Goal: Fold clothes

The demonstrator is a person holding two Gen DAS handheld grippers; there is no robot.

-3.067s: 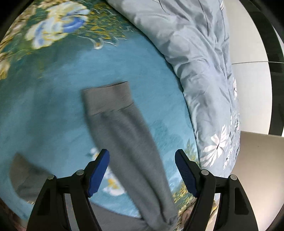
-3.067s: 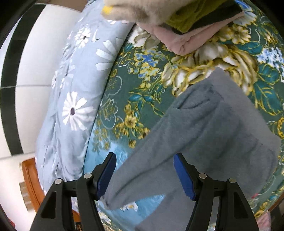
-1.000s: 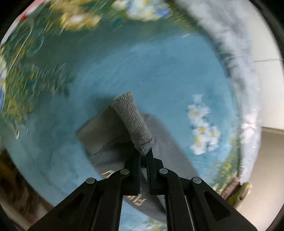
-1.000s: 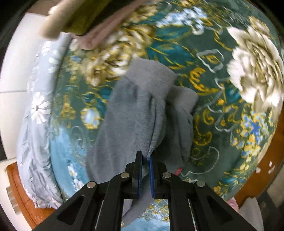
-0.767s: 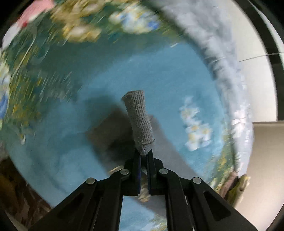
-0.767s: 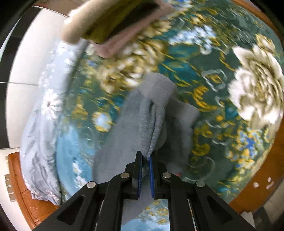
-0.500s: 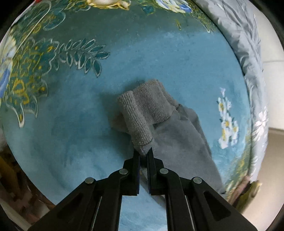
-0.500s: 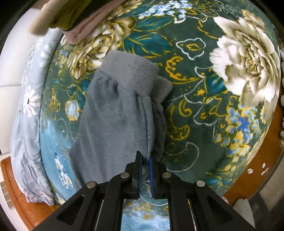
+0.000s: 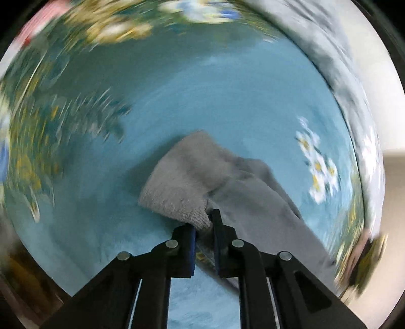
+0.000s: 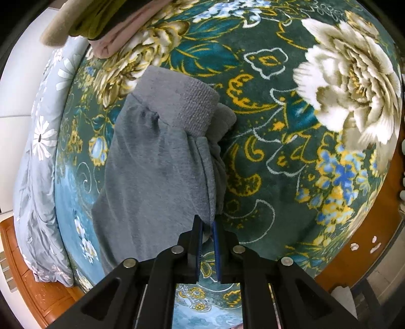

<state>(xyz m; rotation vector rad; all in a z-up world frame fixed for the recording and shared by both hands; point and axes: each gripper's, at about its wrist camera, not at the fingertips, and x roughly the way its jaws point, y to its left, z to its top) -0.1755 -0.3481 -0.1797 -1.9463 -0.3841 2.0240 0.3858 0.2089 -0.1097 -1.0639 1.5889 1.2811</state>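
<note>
Grey trousers [image 10: 157,172] lie lengthwise away from right gripper [image 10: 207,227], waistband farthest.

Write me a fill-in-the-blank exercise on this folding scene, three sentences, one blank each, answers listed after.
1. Both grippers are clamped on a garment whose colour is ____.
2. In the right wrist view, the right gripper pinches the garment along its ____ edge.
3. The stack of folded clothes lies in the upper ____ corner of the right wrist view.

Missing words: grey; right; left
</note>
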